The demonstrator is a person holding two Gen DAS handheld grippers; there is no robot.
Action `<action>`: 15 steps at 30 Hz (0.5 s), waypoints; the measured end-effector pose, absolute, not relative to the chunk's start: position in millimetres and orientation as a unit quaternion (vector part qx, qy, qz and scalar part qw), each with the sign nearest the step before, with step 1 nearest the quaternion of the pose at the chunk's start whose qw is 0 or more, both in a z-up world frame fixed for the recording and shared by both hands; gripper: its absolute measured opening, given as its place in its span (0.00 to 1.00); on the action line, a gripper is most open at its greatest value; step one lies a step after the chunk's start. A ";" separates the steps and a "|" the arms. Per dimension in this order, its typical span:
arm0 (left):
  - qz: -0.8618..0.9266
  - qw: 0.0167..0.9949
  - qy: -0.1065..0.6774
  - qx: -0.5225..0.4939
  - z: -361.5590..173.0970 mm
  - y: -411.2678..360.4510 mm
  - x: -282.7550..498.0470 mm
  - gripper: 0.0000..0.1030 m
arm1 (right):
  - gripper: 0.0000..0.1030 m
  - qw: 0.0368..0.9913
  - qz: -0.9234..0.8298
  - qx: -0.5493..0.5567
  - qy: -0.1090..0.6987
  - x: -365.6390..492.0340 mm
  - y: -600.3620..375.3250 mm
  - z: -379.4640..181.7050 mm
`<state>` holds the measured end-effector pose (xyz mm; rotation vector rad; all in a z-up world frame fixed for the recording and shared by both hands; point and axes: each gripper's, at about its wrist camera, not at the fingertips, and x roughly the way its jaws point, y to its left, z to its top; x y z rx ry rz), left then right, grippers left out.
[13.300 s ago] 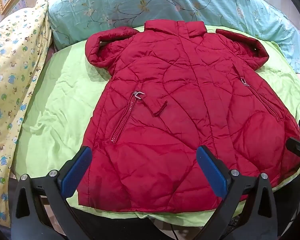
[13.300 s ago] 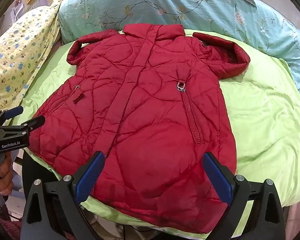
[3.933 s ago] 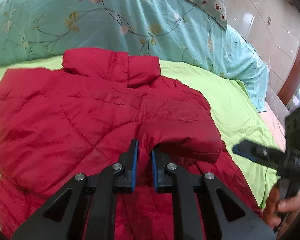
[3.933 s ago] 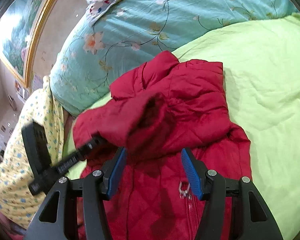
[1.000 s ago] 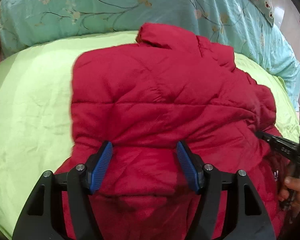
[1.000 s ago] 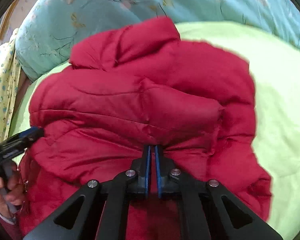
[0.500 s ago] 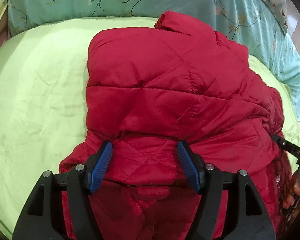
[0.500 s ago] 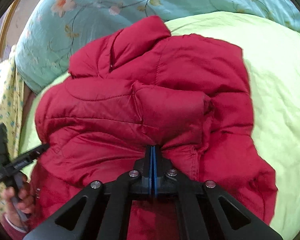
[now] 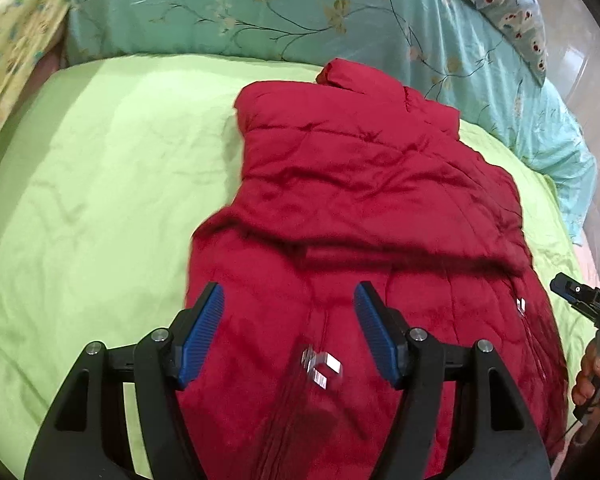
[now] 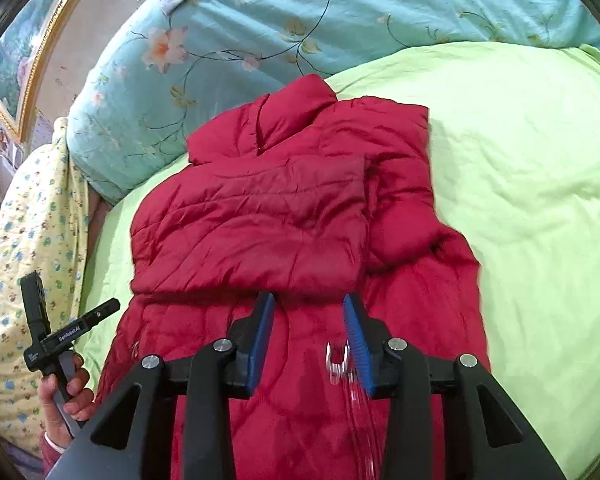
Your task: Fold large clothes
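Now both sleeves lie across the red padded jacket [image 10: 300, 220] at centre frame on the green sheet [image 10: 540, 200]; left gripper [image 9: 288, 330] and right gripper [image 10: 306, 338] hover released, empty; the puffy sleeves may spring apart unpinned.

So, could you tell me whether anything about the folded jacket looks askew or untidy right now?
Slightly. On the red jacket, both sleeves are folded across the chest, but the right-hand one bulges in a lump rather than lying flat. Nothing is damaged, and both grippers are open above it.
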<state>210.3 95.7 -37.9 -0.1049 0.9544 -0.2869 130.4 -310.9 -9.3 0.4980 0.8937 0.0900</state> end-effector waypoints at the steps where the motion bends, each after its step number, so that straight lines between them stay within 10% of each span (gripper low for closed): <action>1: -0.138 0.876 0.459 -0.055 -38.4 99.4 204.8 0.66 | 0.39 0.870 0.043 0.243 0.426 122.2 -312.6 -8.5; 15: -0.124 0.869 0.476 -0.052 -50.1 145.6 137.2 0.66 | 0.49 0.858 0.018 0.258 0.443 39.5 -333.4 -15.6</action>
